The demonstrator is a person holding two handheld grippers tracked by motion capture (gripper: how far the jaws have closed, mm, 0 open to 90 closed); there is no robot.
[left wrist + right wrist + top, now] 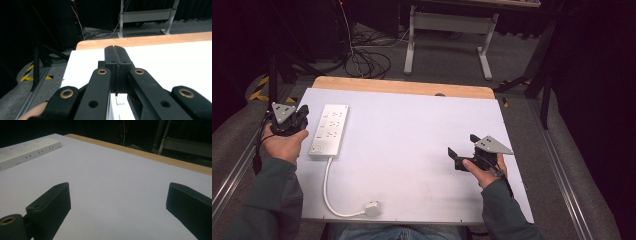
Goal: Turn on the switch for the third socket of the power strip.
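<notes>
A white power strip (329, 131) lies at the left of the white table (412, 150), its cable (328, 192) running to a plug (372, 208) by the near edge. Just left of the strip, the left gripper (301, 117) has its jaws pressed together, empty. Well right of the strip, the right gripper (463, 147) is spread wide, empty.

The surface (422, 150) has a smooth, matt white top and a wood edge. The power strip (329, 131) looks like smooth white plastic. Both tools are matt black with shiny brass rings.
</notes>
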